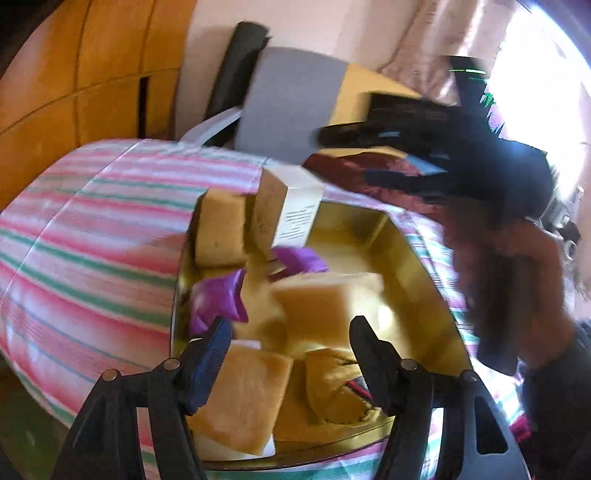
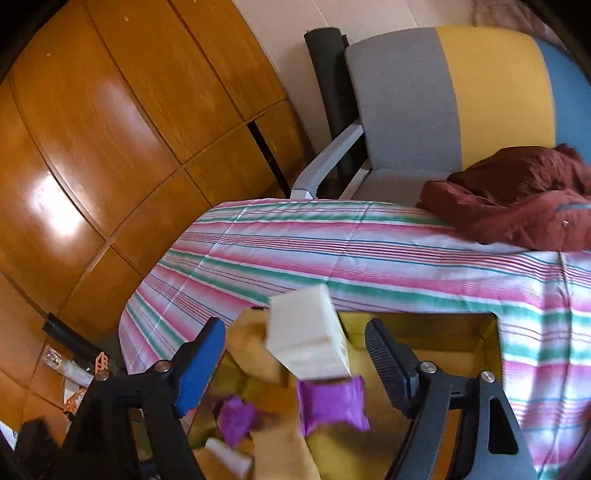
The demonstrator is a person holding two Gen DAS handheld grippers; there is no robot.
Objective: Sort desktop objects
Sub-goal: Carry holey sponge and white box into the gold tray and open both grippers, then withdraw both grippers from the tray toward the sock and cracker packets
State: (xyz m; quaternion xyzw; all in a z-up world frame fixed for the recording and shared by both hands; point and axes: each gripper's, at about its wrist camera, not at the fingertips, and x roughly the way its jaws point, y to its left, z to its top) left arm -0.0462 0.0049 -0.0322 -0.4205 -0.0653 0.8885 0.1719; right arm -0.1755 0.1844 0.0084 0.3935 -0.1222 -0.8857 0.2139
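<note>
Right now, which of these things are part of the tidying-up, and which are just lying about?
Part of the job:
- gold box on the striped cloth
- white carton
- purple packets
- tan blocks
- left gripper and right gripper, both open

Just lying about:
- dark red jacket
- chair
- wooden cupboard

Glossy orange-brown wooden cabinet doors [image 2: 110,147] fill the left side of the room, next to a pale wall [image 2: 295,22]. An armchair [image 2: 443,103] with grey, yellow and blue upholstery panels stands behind a surface covered in a pink, green and white striped cloth [image 2: 332,251]. A dark red garment [image 2: 517,199] lies at the chair's seat, and bright daylight [image 1: 535,74] floods in past a pale curtain [image 1: 424,48].
</note>
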